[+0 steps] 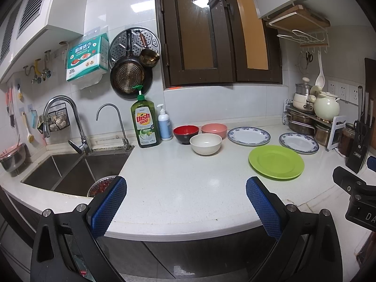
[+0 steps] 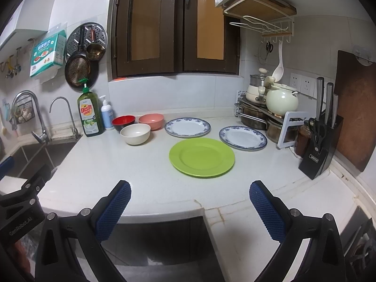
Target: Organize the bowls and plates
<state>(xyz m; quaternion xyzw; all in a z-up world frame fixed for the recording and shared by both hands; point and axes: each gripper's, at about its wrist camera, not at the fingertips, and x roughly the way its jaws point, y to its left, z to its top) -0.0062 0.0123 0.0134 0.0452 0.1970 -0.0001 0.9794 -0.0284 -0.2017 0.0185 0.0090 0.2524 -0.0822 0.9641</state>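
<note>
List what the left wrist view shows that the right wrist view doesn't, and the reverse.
Only the left wrist view shows the full sink basin and a steel bowl beside it.

Only the right wrist view shows the whole brown cutting board against the wall behind the knife block.

Both show the green plate, two blue-rimmed plates, the red bowl, pink bowl, white bowl and dish soap bottle. The left tool and right tool are open and empty.

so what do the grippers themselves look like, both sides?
Both alike: the left gripper and right gripper have black angular plastic frames with silver bolt heads, and fingers faced with blue diamond-knurled pads. White lettering, partly cut off, shows on each black body where it enters the other camera's view. No cables or sleeves visible.
</note>
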